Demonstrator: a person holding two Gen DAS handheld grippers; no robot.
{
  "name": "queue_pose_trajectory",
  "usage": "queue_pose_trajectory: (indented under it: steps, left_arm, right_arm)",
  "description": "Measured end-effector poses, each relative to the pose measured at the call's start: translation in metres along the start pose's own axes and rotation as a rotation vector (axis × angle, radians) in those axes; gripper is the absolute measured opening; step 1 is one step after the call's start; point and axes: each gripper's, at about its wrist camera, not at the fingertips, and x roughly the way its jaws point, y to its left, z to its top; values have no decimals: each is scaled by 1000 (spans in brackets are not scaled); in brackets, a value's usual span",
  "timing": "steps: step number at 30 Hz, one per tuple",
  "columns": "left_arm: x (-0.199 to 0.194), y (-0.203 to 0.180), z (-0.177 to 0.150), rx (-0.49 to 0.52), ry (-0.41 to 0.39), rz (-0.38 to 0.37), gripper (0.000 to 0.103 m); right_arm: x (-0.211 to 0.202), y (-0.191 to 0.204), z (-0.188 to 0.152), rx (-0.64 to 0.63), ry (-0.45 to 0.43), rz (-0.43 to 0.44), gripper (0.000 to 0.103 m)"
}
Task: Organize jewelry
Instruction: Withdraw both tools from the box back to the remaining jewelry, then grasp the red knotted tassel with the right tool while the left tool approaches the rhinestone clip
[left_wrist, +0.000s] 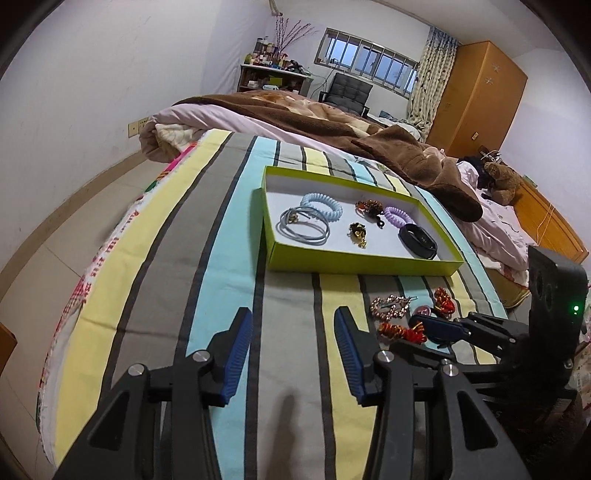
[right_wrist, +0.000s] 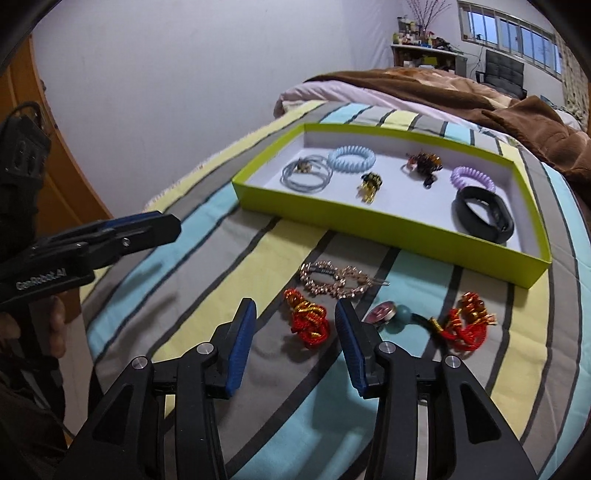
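Note:
A lime-green tray (right_wrist: 369, 221) on the striped bedsheet holds grey hair ties (right_wrist: 304, 173), a blue coil tie (right_wrist: 351, 157), a gold clip (right_wrist: 371, 184), a brown clip (right_wrist: 424, 164), a purple coil (right_wrist: 472, 177) and a black band (right_wrist: 484, 212). In front of it lie a rose-gold chain clip (right_wrist: 332, 282), two red-and-gold knots (right_wrist: 310, 325) (right_wrist: 465, 328) and a teal bead tie (right_wrist: 388, 314). My right gripper (right_wrist: 295, 306) is open, its fingers either side of the nearer red knot and not pressing it. Further left, my left gripper (left_wrist: 293, 317) stands open over bare sheet.
A brown blanket (left_wrist: 406, 147) is heaped behind the tray (left_wrist: 362, 264). The bed's left edge (left_wrist: 92, 258) drops to a tiled floor. A teddy bear (left_wrist: 504, 181) and a wooden wardrobe (left_wrist: 476, 96) stand at the far right. A person's hand (right_wrist: 55, 325) holds the left gripper.

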Motion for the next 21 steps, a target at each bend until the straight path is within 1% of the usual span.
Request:
queue_pose_trajectory:
  steps: [4,12,13,15,16,21]
  left_arm:
    - [-1,3,-2,0,3,-8,48]
    - [-2,8,-6,-3,7,-21,48]
    - [-2,8,-6,-4,7,-22,48]
    - [-2,7,-7,-1,8,-26,48]
    - [-2,6,-7,1,9,-28,48]
    - [0,0,-7,17,19,-37,48]
  right_arm:
    - [8,0,1,2,28,6,45]
    - [11,9,2,-33,21,-52,44]
    - [10,11,1,-39,20,-64,42]
    - [10,12,0,-48,18,-92,26]
    - [9,13,-1,-51,17,-95,24]
    - [4,12,-3,-44,4,-94,21]
